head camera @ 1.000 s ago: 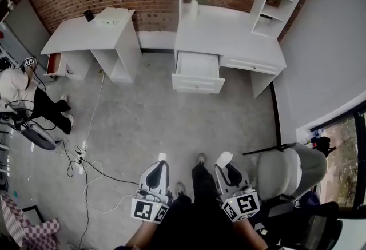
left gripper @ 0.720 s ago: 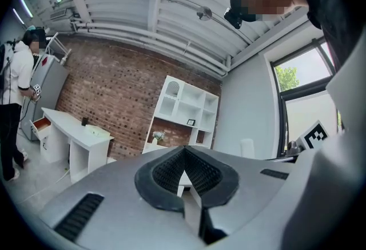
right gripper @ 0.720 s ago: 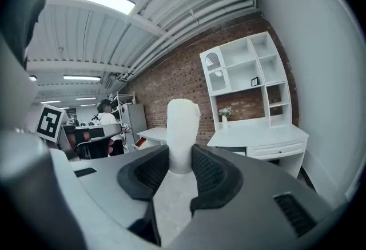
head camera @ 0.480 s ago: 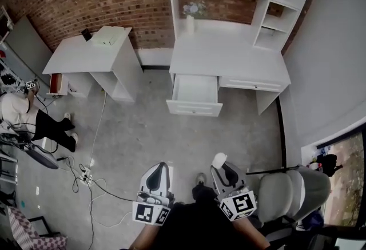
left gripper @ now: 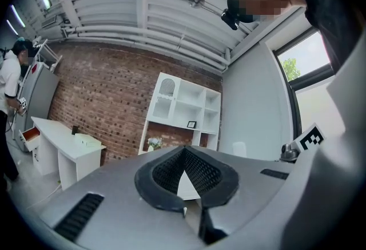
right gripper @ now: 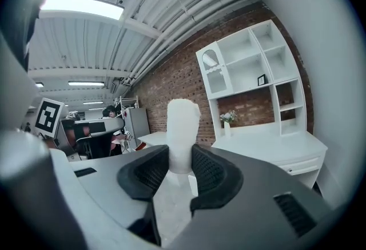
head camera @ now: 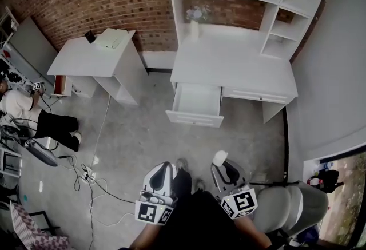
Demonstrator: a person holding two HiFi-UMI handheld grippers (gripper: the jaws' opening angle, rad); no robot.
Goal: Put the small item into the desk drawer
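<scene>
A white desk with a shelf unit stands against the brick wall, and its left drawer is pulled open and looks empty. My right gripper is held low over the floor, well short of the desk, and is shut on a small white cylindrical item. In the right gripper view the item stands upright between the black pads. My left gripper is beside it, and its jaws are shut with nothing between them.
A second white desk stands at the left wall. A person sits at the far left, with cables on the concrete floor. A grey office chair is close to my right. A vase of flowers stands on the desk.
The view has moved forward and the desk with its open drawer is nearer. Both grippers keep their places in the view, and the right still holds the white item.
</scene>
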